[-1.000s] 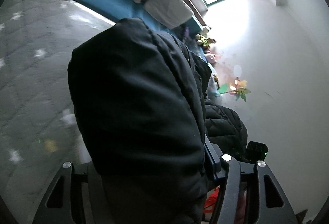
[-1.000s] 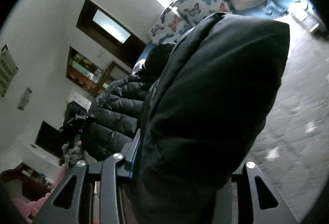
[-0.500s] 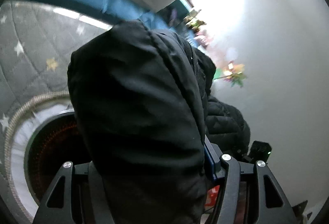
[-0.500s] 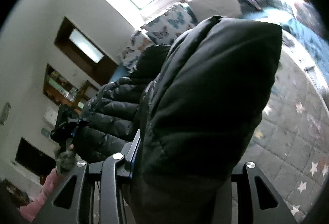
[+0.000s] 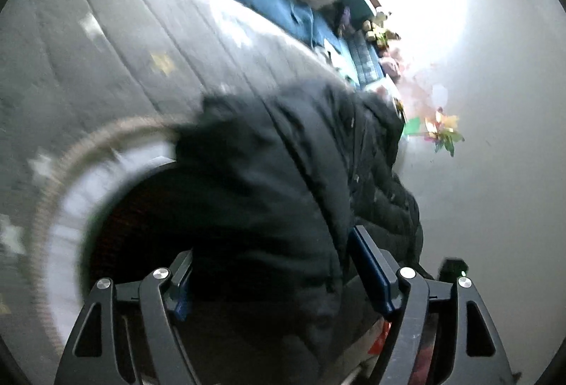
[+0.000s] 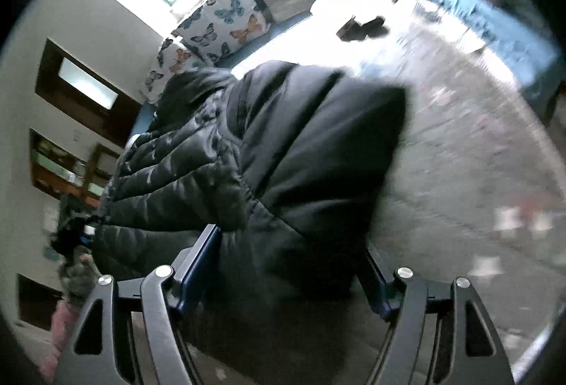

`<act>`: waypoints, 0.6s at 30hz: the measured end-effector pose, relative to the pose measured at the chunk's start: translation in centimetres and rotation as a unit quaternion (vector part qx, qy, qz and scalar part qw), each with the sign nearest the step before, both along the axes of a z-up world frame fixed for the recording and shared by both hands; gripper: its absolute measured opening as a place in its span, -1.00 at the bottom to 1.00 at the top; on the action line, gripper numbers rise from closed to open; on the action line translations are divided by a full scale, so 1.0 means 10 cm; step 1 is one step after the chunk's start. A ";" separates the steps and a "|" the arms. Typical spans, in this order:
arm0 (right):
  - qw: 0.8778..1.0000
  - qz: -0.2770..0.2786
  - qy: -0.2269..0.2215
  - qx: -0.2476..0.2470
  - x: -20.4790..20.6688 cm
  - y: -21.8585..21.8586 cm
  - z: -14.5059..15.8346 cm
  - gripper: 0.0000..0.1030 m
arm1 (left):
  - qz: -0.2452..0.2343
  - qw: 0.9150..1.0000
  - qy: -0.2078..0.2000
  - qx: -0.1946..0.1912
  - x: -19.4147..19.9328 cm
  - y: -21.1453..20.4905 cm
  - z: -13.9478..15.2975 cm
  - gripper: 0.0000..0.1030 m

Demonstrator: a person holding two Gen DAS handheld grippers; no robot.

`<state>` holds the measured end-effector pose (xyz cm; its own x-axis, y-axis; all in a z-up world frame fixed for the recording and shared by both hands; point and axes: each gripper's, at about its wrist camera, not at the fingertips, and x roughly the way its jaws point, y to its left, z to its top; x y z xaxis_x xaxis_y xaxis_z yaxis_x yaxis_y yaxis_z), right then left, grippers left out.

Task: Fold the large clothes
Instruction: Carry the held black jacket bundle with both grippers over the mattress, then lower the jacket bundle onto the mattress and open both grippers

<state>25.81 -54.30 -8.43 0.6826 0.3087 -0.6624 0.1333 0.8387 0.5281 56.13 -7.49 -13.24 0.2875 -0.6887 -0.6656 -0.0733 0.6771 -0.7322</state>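
While the black quilted puffer jacket (image 5: 283, 187) lies bunched between both pairs of tongs, the left tongs (image 5: 272, 275) and right tongs (image 6: 283, 261) are opening, pads parting from the fabric. Beneath lies a grey star-patterned quilted mat (image 5: 106, 59); a butterfly-print cushion (image 6: 226, 21) sits far left.

The jacket (image 5: 269, 187) is a large black quilted puffer with stitched, padded bands and a slight sheen. It is bunched into a thick, doubled-over bundle whose smooth rounded end bulges forward while the ribbed part (image 6: 169, 180) trails off to one side. It hangs low over a grey star-patterned floor mat, partly blurred at its edges.
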 end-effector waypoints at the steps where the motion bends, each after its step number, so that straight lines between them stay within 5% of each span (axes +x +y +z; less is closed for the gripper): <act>1: 1.000 -0.013 -0.006 -0.024 -0.05 -0.01 0.09 0.54 | 0.012 1.000 -0.007 0.004 -0.12 0.15 0.04 0.55; 4: 0.997 -0.036 -0.034 -0.064 -0.13 0.05 0.33 0.54 | 0.039 0.998 -0.043 0.023 -0.28 0.44 0.43 0.55; 9: 0.992 -0.028 -0.064 -0.107 0.13 0.41 0.54 0.54 | 0.016 0.994 -0.104 0.000 -0.38 0.21 0.95 0.55; 18: 0.984 -0.049 -0.024 -0.171 0.65 0.70 0.33 0.53 | -0.052 0.992 -0.103 -0.047 -0.03 -0.67 1.05 0.50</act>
